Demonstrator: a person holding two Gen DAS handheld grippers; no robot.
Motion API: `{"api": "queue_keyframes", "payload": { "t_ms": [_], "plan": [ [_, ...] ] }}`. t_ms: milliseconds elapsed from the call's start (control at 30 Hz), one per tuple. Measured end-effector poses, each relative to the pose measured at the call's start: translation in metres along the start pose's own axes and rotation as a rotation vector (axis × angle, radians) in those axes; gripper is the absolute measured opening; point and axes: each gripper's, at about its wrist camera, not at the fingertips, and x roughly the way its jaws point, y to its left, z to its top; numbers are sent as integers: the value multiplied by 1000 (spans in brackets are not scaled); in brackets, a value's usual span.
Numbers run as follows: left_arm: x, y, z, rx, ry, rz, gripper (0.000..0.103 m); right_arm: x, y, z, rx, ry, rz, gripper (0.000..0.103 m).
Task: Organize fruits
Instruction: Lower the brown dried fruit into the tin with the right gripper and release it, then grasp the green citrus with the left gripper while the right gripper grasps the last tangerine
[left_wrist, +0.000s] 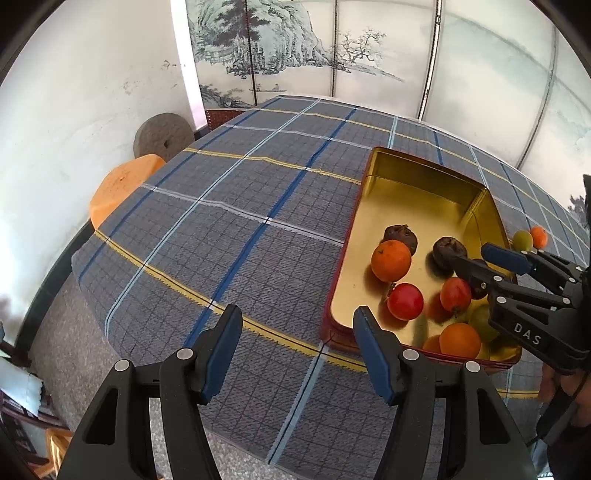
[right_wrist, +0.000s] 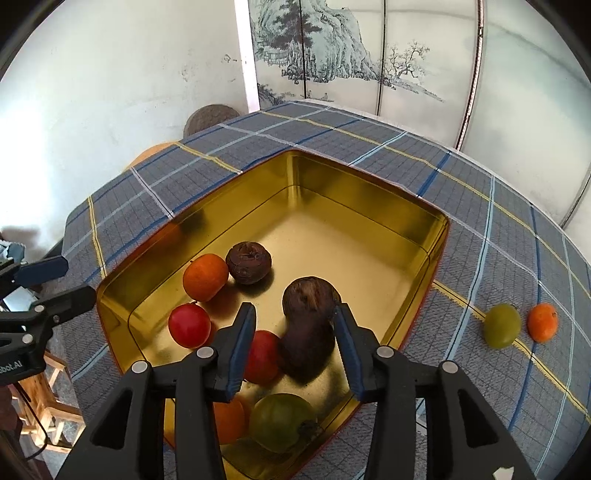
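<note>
A gold tin (left_wrist: 413, 177) (right_wrist: 369, 195) stands on the plaid tablecloth and holds several fruits: oranges (right_wrist: 205, 276), red fruits (right_wrist: 189, 325), a green one (right_wrist: 281, 421) and two dark brown ones (right_wrist: 248, 263). My right gripper (right_wrist: 295, 328) (left_wrist: 476, 264) is open over the tin's near part, its pads either side of the nearer brown fruit (right_wrist: 310, 295), not clamping it. My left gripper (left_wrist: 297, 332) is open and empty, above the cloth just left of the tin's near corner. A green fruit (right_wrist: 501, 325) and an orange (right_wrist: 542, 322) lie on the cloth right of the tin.
An orange stool (left_wrist: 122, 184) and a round grey millstone (left_wrist: 164, 136) stand past the table's left edge. A painted folding screen (left_wrist: 332, 48) stands behind the table. A wooden stool (right_wrist: 40, 406) is below the near left edge.
</note>
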Motion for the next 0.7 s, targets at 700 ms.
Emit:
{"api": "queue_keyframes", "payload": {
  "t_ms": [700],
  "plan": [
    [-3, -92, 28, 122, -22, -130, 63, -48, -183, -48, 280, -47, -253, 46]
  ]
}}
